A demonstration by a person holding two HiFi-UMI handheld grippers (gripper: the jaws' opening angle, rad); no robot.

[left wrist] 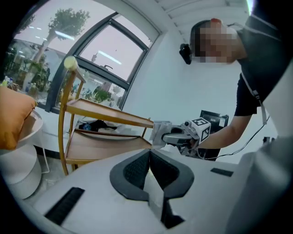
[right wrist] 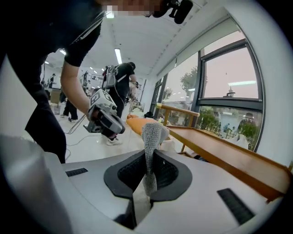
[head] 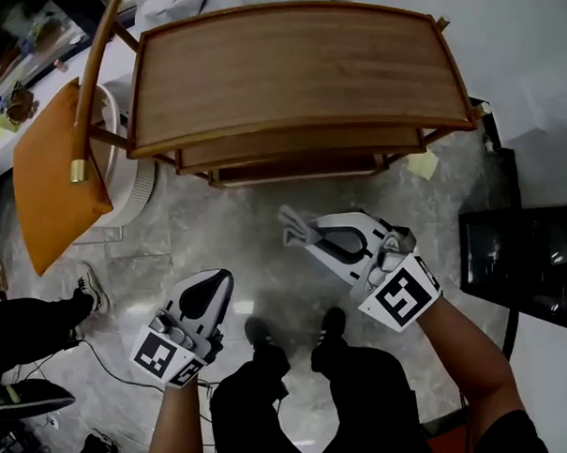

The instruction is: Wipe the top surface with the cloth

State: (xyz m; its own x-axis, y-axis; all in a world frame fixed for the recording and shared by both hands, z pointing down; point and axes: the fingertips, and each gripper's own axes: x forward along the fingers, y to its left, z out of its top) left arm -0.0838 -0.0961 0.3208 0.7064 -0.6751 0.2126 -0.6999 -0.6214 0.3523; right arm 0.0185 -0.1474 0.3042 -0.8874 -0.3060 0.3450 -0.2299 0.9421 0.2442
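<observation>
Grey cloth (right wrist: 152, 137) pinched in right gripper (right wrist: 147, 170), left gripper (left wrist: 149, 170) closed and empty; suggest laying it flat on wooden top shelf (head: 300, 71), wiping end to end.

Grey woven cloth (right wrist: 152, 132), warm brown wood-grain top surface (head: 300, 71), orange cushion (head: 51, 183), mottled grey floor (head: 250, 233)

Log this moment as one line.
phase: approach | right gripper: shut on cloth | left gripper: shut, empty | cart top: cloth not touching it
</observation>
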